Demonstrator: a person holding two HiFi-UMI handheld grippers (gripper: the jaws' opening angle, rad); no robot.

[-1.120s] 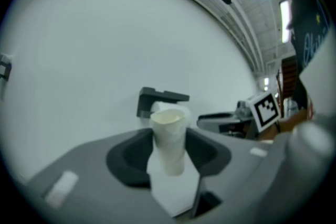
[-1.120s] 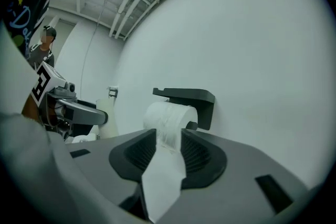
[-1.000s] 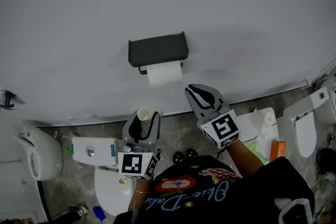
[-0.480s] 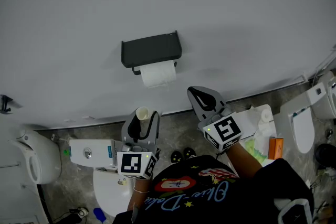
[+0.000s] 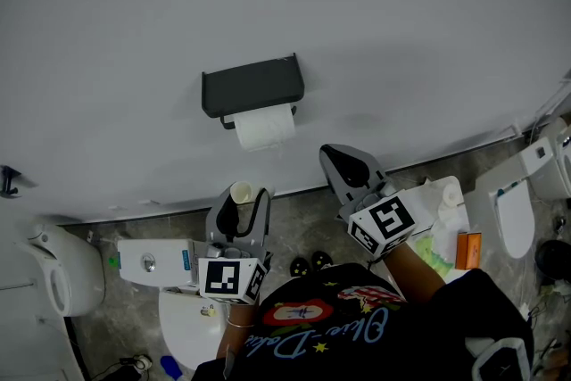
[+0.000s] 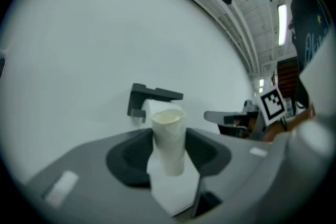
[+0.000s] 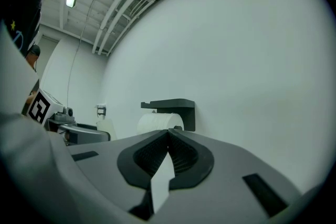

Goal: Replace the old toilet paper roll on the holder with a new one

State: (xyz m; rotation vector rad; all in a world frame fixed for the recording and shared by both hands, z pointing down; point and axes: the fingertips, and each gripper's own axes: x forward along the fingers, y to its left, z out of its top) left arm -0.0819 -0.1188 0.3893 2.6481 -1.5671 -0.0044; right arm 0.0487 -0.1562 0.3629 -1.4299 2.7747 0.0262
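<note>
Left tongs tight on a cardboard tube, right tongs closed and empty, short of the holder.

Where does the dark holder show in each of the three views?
Head view: holder left of centre, in the upper half.
Left gripper view: holder just left of centre, behind the tube held in the left tool.
Right gripper view: holder at centre.
Shared landmark: the white roll hanging under it.
</note>
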